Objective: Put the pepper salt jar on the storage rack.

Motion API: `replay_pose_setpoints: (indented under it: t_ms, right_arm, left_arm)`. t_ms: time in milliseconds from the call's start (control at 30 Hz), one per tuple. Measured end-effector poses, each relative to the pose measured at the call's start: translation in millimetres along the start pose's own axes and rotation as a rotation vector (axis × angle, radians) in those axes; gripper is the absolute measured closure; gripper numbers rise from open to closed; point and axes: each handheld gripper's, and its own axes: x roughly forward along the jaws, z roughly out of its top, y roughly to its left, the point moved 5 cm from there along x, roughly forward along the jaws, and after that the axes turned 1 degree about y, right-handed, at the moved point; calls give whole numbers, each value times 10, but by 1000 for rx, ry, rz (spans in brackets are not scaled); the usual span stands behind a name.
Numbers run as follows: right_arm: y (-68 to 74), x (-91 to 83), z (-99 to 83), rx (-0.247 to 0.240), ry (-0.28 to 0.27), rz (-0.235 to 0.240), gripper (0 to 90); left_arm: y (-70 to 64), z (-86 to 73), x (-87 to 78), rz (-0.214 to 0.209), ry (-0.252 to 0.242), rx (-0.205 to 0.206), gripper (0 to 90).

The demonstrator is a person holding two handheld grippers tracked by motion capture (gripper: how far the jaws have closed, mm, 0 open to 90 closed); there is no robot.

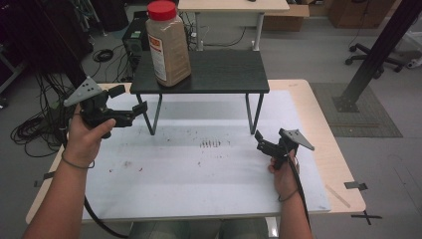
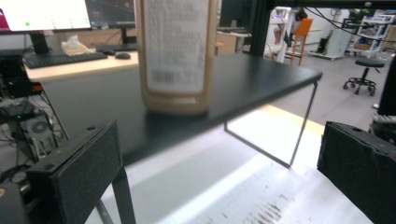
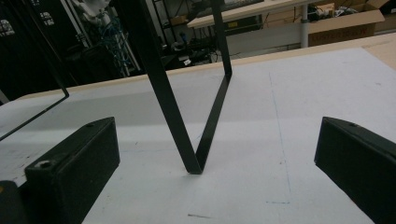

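From above, my left gripper hovers wide open and empty near the tall red-capped jar of tan powder on the small black shelf. Along its jaws, the jar sits ahead; I should rise, centre, then close. My right gripper gapes empty toward a shelf leg.

The bottle has a red cap, tan-brown contents and a white label with an orange-red patch; in the left gripper view the label carries grey print and a black barcode. The raised shelf is matt black with thin black legs, standing on a white mat flecked with small brown-red marks over a pale wood table. Both the left gripper and the right gripper are black, each topped by a grey plate.
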Motion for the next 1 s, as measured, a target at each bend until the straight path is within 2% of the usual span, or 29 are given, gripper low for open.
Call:
replay_pose_setpoints:
  t_ms: [100, 200, 567, 1000]
  right_arm:
    - [1, 0, 0, -1, 0, 1, 0]
    - [5, -1, 0, -3, 0, 2, 0]
    - [12, 0, -2, -1, 2, 7, 0]
    - [8, -2, -1, 2, -1, 8, 0]
  left_arm:
    - [-17, -92, -3, 4, 6, -6, 2]
    - [-50, -176, -4, -2, 14, 5, 2]
    - [-55, -600, 28, 3, 42, -19, 2]
    - [-116, -806, -2, -1, 43, -33, 2]
